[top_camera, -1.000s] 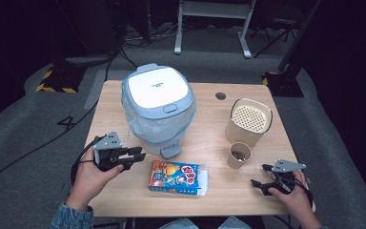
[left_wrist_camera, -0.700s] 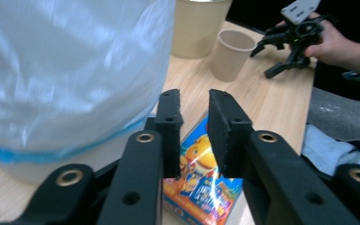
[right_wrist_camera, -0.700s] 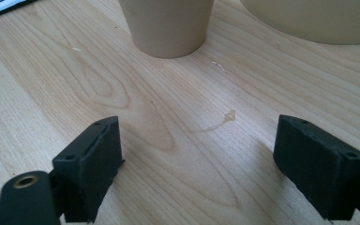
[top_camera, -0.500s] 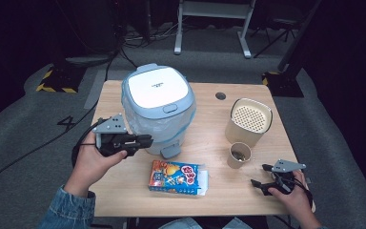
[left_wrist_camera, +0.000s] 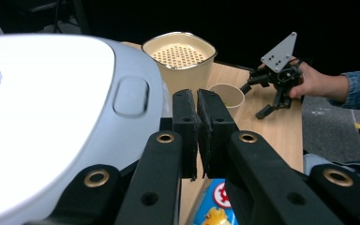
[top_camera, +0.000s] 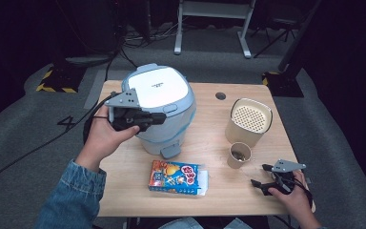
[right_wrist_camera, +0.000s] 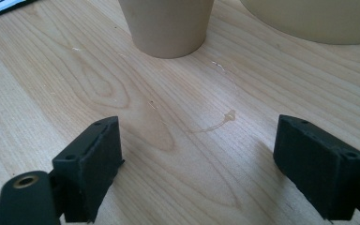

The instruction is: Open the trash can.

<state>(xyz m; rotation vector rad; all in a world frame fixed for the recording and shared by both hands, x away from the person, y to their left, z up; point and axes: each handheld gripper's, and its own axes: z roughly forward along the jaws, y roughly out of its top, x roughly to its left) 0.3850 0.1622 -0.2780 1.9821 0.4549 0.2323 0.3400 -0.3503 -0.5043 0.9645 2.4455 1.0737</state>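
Observation:
A pale blue rice cooker [top_camera: 159,102] with a white lid [left_wrist_camera: 42,108] stands at the table's middle left. My left gripper [top_camera: 159,117] hovers at the cooker's front left side, level with the lid's edge. Its jaws have just been closing and now stand shut [left_wrist_camera: 198,101] with nothing between them, close to the lid's release button [left_wrist_camera: 131,96]. My right gripper [top_camera: 259,175] rests low near the table's front right corner, open [right_wrist_camera: 201,154] over bare wood. It points at a paper cup [right_wrist_camera: 171,28].
A beige container [top_camera: 249,121] with a perforated top stands right of the cooker, with the paper cup [top_camera: 238,155] in front of it. A colourful snack box [top_camera: 177,177] lies flat near the front edge of the wooden table [top_camera: 209,200]. Dark floor and cables surround the table.
My left gripper has risen from beside the cooker's base up to its lid edge, and its jaws have closed. The right gripper has stayed put.

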